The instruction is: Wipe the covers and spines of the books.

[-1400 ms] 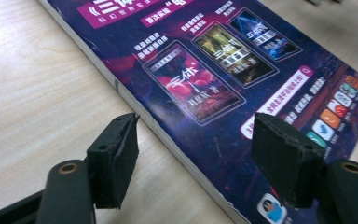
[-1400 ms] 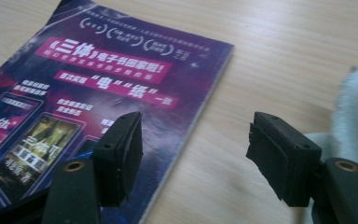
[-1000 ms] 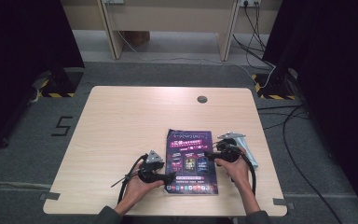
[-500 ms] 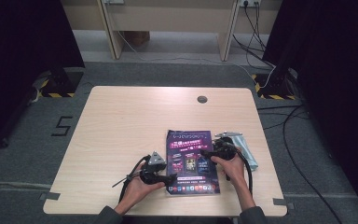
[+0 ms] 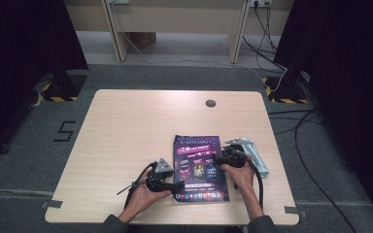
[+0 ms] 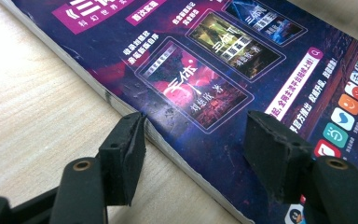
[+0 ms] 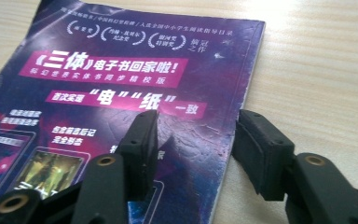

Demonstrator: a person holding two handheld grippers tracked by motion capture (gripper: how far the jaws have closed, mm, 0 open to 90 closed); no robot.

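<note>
A purple magazine (image 5: 199, 167) with white and pink print lies flat near the table's front edge. My left gripper (image 5: 178, 186) is open at its lower left edge. In the left gripper view the magazine (image 6: 205, 60) has its spine edge between the jaws, and my left gripper (image 6: 196, 149) has one jaw over the wood and the other over the cover. My right gripper (image 5: 217, 159) is open at the magazine's right edge. In the right gripper view the magazine (image 7: 121, 70) runs under my right gripper (image 7: 198, 149), with one jaw over the cover and one over the bare table.
A grey foil packet (image 5: 252, 154) lies on the table (image 5: 126, 126) just right of the magazine, beside my right hand. A round cable hole (image 5: 211, 103) sits near the far edge. Cables (image 5: 296, 131) trail over the floor at the right.
My right gripper has moved left from the grey packet to the magazine's right edge. The left gripper has edged slightly closer to the magazine's lower left.
</note>
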